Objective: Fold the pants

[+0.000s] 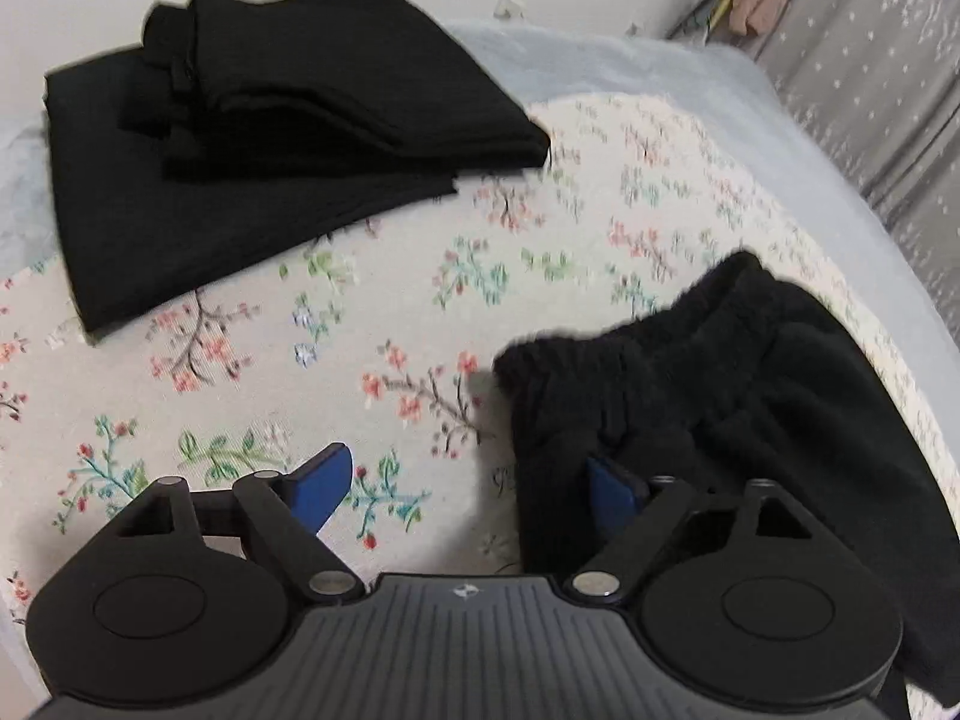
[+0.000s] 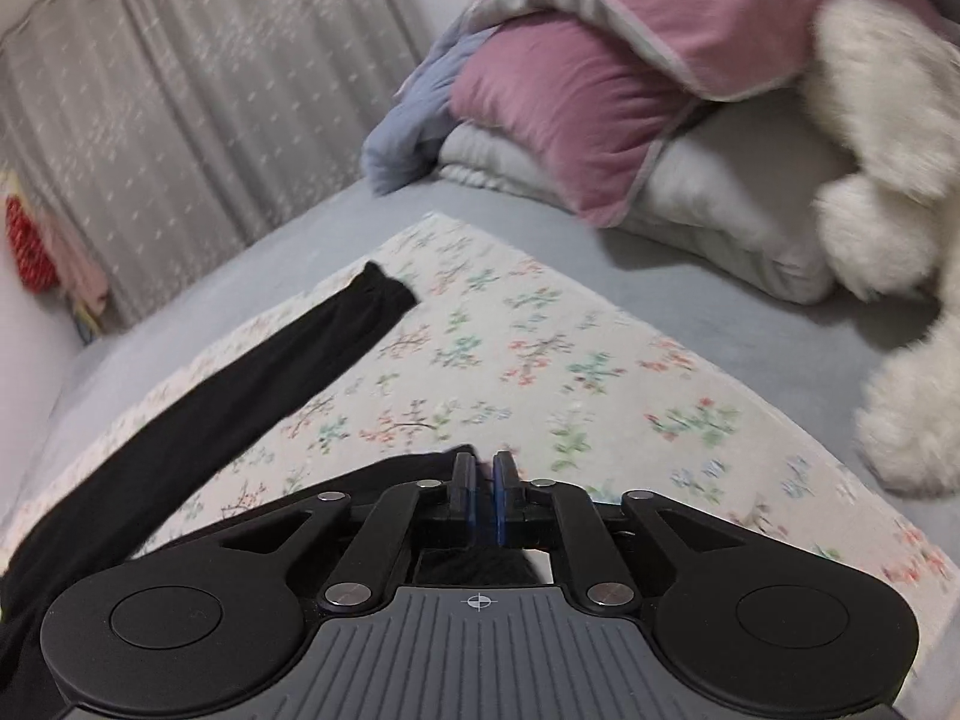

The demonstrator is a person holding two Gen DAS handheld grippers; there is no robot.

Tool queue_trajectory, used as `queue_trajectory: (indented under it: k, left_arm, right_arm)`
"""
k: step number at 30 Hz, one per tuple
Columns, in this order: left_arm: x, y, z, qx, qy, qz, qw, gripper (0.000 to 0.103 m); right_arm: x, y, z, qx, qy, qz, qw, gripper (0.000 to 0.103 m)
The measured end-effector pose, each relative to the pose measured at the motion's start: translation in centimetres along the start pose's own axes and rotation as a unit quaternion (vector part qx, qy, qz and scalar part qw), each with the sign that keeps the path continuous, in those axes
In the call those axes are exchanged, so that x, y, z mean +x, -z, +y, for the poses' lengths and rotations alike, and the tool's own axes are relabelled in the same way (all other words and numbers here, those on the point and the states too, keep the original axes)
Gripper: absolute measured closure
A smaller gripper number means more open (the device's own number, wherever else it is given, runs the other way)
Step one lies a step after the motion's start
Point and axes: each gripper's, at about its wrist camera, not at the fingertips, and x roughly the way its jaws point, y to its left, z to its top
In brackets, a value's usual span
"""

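A pair of fluffy black pants (image 1: 720, 408) lies crumpled on the floral sheet (image 1: 360, 312), waistband toward the middle. My left gripper (image 1: 468, 486) stands open wide at the pants' near left edge. One of its blue fingers (image 1: 612, 498) rests over the cloth and the other is over bare sheet, and nothing is pinched. In the right wrist view a long black pant leg (image 2: 240, 384) stretches away to the upper left. My right gripper (image 2: 483, 474) is shut, with black fabric of the pants bunched between and under its jaws.
A stack of folded black garments (image 1: 258, 138) sits at the far left of the sheet. Pink pillows (image 2: 570, 108) and a white plush toy (image 2: 888, 180) lie at the bed's far right. A grey starred curtain (image 2: 150, 90) hangs behind the bed.
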Motion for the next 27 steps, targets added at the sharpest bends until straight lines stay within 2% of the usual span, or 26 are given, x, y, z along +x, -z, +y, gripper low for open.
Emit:
queue_trajectory:
  k: [3, 5, 6, 8, 10, 12, 17, 20, 23, 27]
  left_arm:
    - [-1.5, -0.7, -0.2, 0.012, -0.036, -0.046, 0.9982, 0.015]
    - [-2.1, -1.4, 0.0, -0.002, -0.053, -0.071, 0.9961, 0.012]
    - [-2.0, -2.1, -0.2, -0.012, -0.048, -0.081, 0.9955, 0.012]
    - [-1.5, -3.3, -1.4, -0.013, 0.003, -0.088, 0.996, 0.012]
    - [-0.1, -4.3, -3.6, 0.006, 0.056, -0.072, 0.9958, 0.011]
    - [1.9, -5.1, -6.4, 0.038, 0.087, -0.058, 0.9939, 0.008]
    - [7.0, -6.5, -12.8, 0.123, 0.076, -0.059, 0.9878, 0.007]
    - [9.8, -7.4, -15.1, 0.143, 0.078, -0.047, 0.9856, 0.005]
    - [12.4, -8.3, -16.8, 0.16, 0.089, -0.014, 0.983, 0.004]
    - [14.3, -8.8, -19.2, 0.185, 0.052, -0.032, 0.9808, 0.004]
  right_arm:
    - [2.1, -1.1, 1.4, -0.024, 0.0, 0.014, 1.0, 0.076]
    - [3.6, -1.9, 2.3, -0.044, -0.004, 0.028, 0.999, 0.051]
    - [4.3, -2.2, 2.8, -0.055, -0.006, 0.034, 0.998, 0.047]
    - [6.0, -3.0, 3.9, -0.086, -0.01, 0.046, 0.995, 0.046]
    - [7.9, -3.9, 5.1, -0.111, -0.017, 0.05, 0.992, 0.044]
    - [10.0, -5.0, 6.2, -0.117, -0.029, 0.056, 0.991, 0.041]
    - [16.5, -8.0, 8.3, -0.145, -0.026, 0.07, 0.987, 0.041]
    - [20.4, -9.9, 9.4, -0.149, -0.022, 0.075, 0.986, 0.041]
    - [23.9, -12.3, 10.5, -0.151, -0.023, 0.065, 0.986, 0.041]
    - [29.2, -15.4, 11.7, -0.131, -0.027, 0.065, 0.989, 0.041]
